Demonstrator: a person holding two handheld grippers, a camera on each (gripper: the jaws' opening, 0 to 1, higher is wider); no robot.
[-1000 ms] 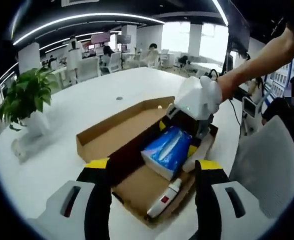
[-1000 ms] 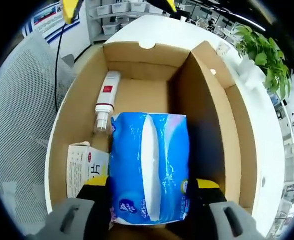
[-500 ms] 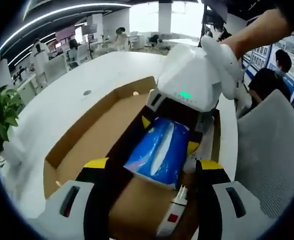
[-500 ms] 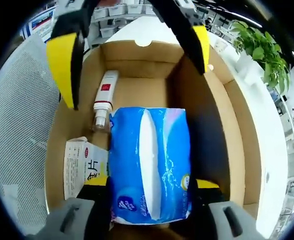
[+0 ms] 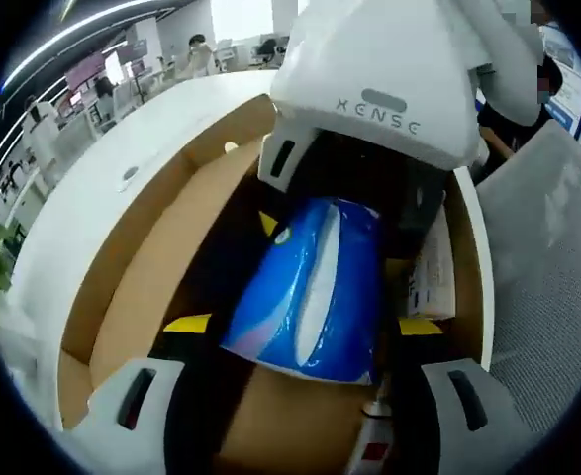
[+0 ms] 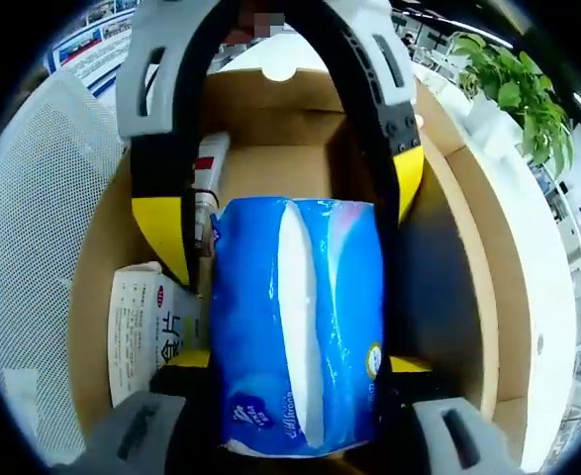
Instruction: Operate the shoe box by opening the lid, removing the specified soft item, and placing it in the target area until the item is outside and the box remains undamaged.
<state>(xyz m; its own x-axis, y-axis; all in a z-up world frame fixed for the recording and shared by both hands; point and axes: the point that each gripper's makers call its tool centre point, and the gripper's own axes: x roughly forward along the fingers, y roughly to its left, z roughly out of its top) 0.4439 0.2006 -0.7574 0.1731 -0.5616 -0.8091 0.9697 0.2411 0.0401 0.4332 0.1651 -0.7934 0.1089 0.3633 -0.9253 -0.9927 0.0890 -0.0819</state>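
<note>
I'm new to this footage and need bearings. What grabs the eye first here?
A bright blue tissue pack in the middle of the open cardboard box, held between the right tool's jaws. The left tool comes in from the far end, its yellow-tipped jaws straddling the pack's other end.

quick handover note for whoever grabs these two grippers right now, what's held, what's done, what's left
Right gripper: shut on the blue plastic tissue pack.
Left gripper: open, jaws either side of the pack's other end; contact unclear.
Pack sits low inside the open brown cardboard shoe box, beside a white printed carton and a white bottle with red label.
Done: lid open.
Left: lift pack out, place in target area.
</note>
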